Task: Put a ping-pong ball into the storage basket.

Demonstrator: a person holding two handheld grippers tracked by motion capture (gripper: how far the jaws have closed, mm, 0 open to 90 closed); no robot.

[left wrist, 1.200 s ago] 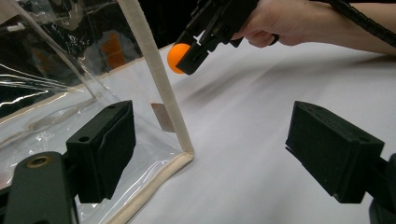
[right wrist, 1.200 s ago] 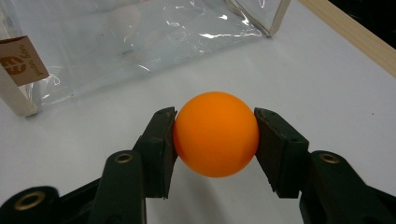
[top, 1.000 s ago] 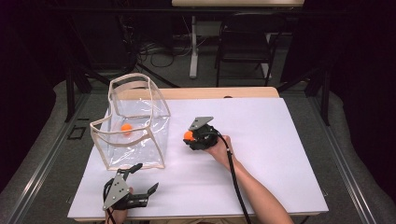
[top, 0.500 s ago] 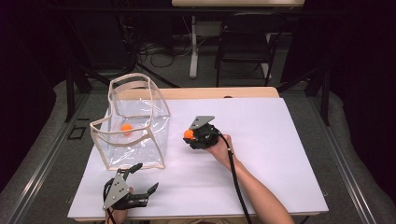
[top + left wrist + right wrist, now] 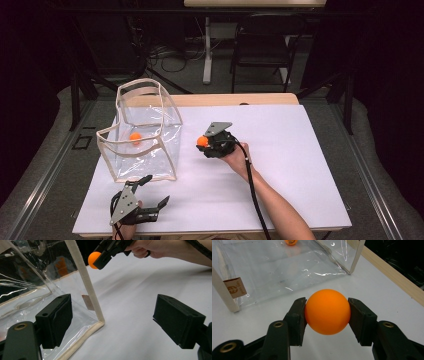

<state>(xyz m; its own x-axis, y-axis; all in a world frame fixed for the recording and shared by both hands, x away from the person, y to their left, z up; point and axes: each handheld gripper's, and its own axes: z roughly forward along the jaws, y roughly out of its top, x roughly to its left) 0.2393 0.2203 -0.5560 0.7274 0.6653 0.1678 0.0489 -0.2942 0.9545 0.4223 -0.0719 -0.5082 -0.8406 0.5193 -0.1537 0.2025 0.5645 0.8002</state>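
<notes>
The right gripper is clamped on an orange ball, one black jaw pressed against each side of it, so the ball sits squarely between the jaws and off the white worktop. Ahead of this gripper and a little to its left stands a clear plastic bag with cream fabric edging; it is near but apart from the held ball. A second orange ball lies inside the bag, at its far side as seen from the right gripper. A small tan label is fixed to the bag's near wall beside the corner seam.

The left gripper has its jaws spread wide with nothing between them. The bag's bottom corner lies just ahead of it, closer to its left-hand jaw. Farther ahead of this gripper, the person's hand carries the other gripper with its ball, just beyond the bag's upright seam.
</notes>
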